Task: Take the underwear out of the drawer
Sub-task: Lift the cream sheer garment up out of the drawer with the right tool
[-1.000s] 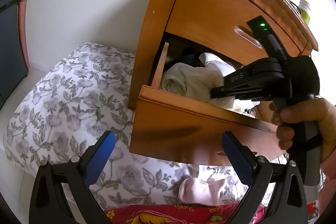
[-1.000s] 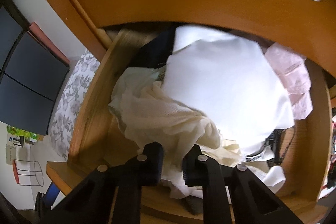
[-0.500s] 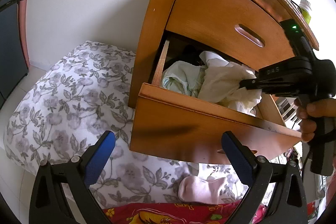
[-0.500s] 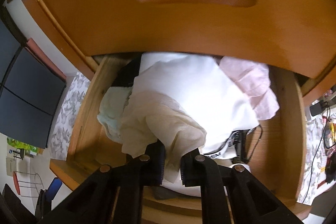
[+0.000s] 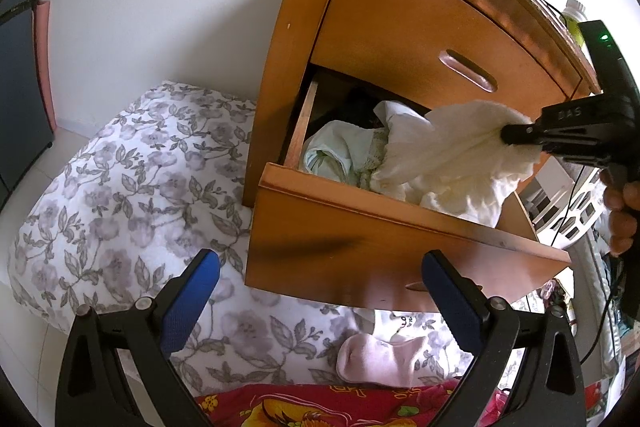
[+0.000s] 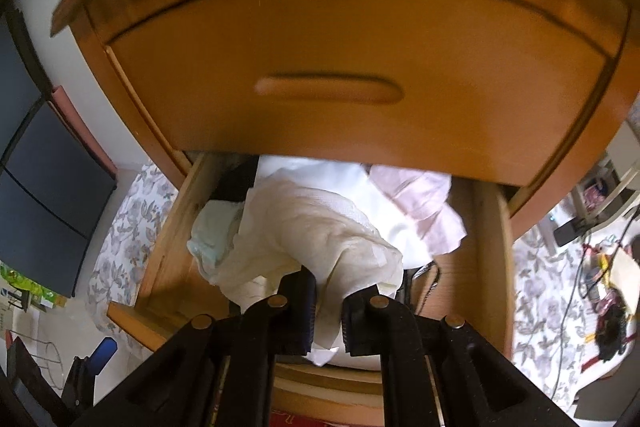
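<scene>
- From the left wrist camera, the left gripper [image 5: 318,301] hangs in front of the open lower drawer [image 5: 400,247] of a wooden nightstand [image 5: 420,27]; its blue-padded fingers [image 5: 188,303] stand wide apart with nothing between them.
- Above that drawer, the right gripper [image 5: 510,138] comes in from the right edge, held by a person's hand [image 5: 622,211], and its tip is clamped on a bunch of cream underwear [image 5: 452,163].
- That underwear is stretched from the gripper tip down to the drawer's contents, its lower folds draping over the drawer's front edge.
- A pale mint garment [image 5: 336,155] lies in the drawer's left part, just beside the cream cloth.
- Below and left of the nightstand spreads a floral quilt [image 5: 132,187]; a pink sock [image 5: 376,359] lies on it under the drawer front, next to a red patterned fabric [image 5: 320,407] at the bottom edge.
- A bottle [image 5: 574,17] stands on the nightstand's top at the right.
- From the right wrist camera, the right gripper [image 6: 326,307] has its two fingers pressed nearly together, with the cream underwear [image 6: 320,227] pinched between them and mounding up just ahead.
- Behind it in the drawer [image 6: 492,247] lie a white cloth [image 6: 360,183] and a pink garment [image 6: 424,203], with the mint garment [image 6: 212,231] at the left.
- The closed upper drawer [image 6: 340,67] fills the top of this view, slightly blurred.
</scene>
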The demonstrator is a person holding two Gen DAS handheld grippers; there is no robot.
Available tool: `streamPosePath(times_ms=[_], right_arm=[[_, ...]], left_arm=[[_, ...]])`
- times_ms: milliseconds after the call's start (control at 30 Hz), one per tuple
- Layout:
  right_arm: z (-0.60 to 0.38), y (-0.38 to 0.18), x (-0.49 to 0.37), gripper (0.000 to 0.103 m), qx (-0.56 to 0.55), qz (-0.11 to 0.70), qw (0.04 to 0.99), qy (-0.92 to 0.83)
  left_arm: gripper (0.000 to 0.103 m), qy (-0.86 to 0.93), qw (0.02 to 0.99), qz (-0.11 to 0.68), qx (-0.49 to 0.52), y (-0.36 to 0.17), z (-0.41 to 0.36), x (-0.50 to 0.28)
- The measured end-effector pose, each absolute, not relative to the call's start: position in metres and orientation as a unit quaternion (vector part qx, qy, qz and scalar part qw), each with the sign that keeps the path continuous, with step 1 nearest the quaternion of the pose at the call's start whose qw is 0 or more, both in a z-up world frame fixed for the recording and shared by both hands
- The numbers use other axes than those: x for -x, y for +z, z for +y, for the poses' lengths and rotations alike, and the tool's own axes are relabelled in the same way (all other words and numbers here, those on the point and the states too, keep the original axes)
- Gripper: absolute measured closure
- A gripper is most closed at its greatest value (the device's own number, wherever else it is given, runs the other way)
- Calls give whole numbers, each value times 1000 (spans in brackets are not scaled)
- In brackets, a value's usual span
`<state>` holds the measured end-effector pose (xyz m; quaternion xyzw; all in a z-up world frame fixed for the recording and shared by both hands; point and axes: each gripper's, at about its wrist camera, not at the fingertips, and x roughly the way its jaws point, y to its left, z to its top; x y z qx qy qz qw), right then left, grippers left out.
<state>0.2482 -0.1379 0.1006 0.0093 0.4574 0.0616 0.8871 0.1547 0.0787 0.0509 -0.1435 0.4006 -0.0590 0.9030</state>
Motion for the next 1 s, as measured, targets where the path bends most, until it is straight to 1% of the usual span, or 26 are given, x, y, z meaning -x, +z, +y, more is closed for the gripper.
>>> streamPosePath(times_ms=[733,1000], right_arm=[[-164,214,-197,93,0,343,938,51],[-164,247,-159,93,5,310,947,81]], left_arm=[[2,-61,909,387,143,67,78,-145],[2,-62,913,379,140,75,76,-140]])
